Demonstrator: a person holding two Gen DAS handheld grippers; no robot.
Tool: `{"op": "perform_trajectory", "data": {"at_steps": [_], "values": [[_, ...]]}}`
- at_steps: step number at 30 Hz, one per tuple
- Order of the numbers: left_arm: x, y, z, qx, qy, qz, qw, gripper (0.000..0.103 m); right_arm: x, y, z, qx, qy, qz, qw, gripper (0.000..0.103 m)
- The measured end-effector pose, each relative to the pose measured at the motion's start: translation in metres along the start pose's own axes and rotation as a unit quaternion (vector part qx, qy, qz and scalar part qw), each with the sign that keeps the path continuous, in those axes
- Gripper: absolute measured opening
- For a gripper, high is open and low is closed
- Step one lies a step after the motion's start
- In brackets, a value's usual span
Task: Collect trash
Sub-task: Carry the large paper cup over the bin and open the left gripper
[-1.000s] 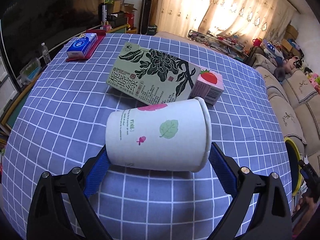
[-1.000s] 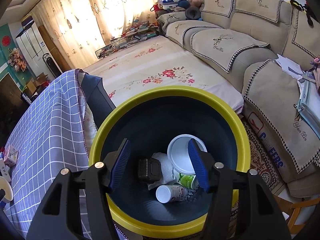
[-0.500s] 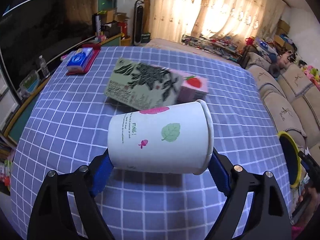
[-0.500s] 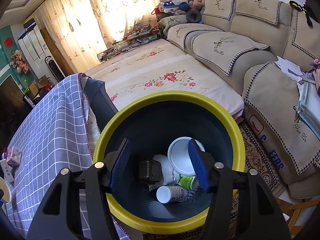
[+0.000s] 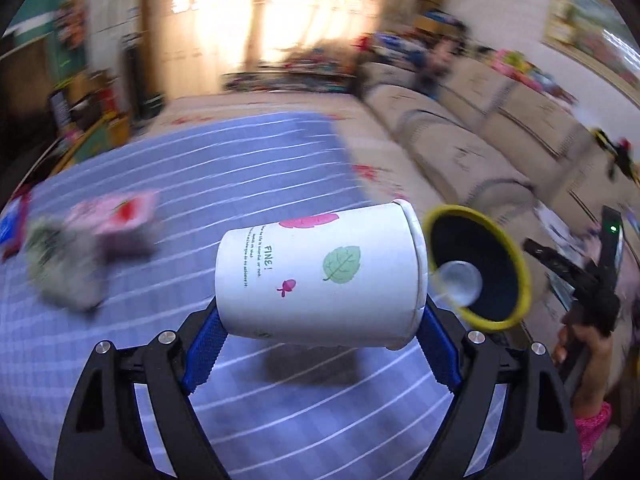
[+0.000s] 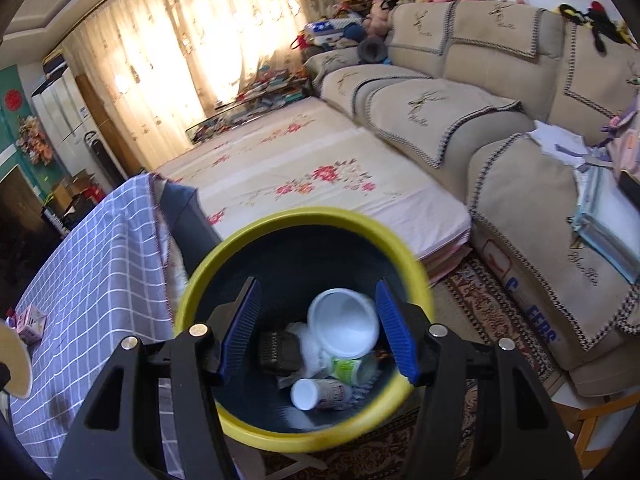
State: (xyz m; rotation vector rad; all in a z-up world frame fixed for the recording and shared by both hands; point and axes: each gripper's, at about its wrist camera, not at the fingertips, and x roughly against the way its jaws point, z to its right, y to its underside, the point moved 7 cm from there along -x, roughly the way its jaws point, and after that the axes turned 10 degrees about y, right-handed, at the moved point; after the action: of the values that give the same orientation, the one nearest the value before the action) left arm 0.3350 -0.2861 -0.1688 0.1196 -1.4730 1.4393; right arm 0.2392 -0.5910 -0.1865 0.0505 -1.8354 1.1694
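Fingers clamp paper cup printed "FINE!"

Printed in green down the side of the white paper cup: "FINE!", beside smaller lines too fine to read. Embroidered script on the sofa covers, illegible.

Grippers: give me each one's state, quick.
Left gripper: shut on the paper cup, held sideways.
Right gripper: open, holding nothing, above the yellow-rimmed bin.

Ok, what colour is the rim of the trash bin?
Yellow, around a dark inside; the round plastic trash bin shows best in the right wrist view.
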Motion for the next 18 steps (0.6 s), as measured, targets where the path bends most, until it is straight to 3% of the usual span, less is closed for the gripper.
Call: {"op": "perform_trajectory", "data": {"at_steps": [9,16,18], "values": [[-0.088,-0.032,0.13,-0.089,0.097,-0.053,0.9899,0.084,0.002,0.001,0.048,-0.027,0.027,0.0,0.999,0.057],[-0.156,-0.034,0.173,-0.11,0.104,-0.093,0.9841,0.084,0.003,0.003,0.075,-0.041,0.047,-0.002,0.998,0.058],[-0.173,-0.033,0.177,-0.108,0.106,-0.107,0.9827,0.09,0.003,0.003,0.079,-0.042,0.053,-0.003,0.998,0.059]]}}
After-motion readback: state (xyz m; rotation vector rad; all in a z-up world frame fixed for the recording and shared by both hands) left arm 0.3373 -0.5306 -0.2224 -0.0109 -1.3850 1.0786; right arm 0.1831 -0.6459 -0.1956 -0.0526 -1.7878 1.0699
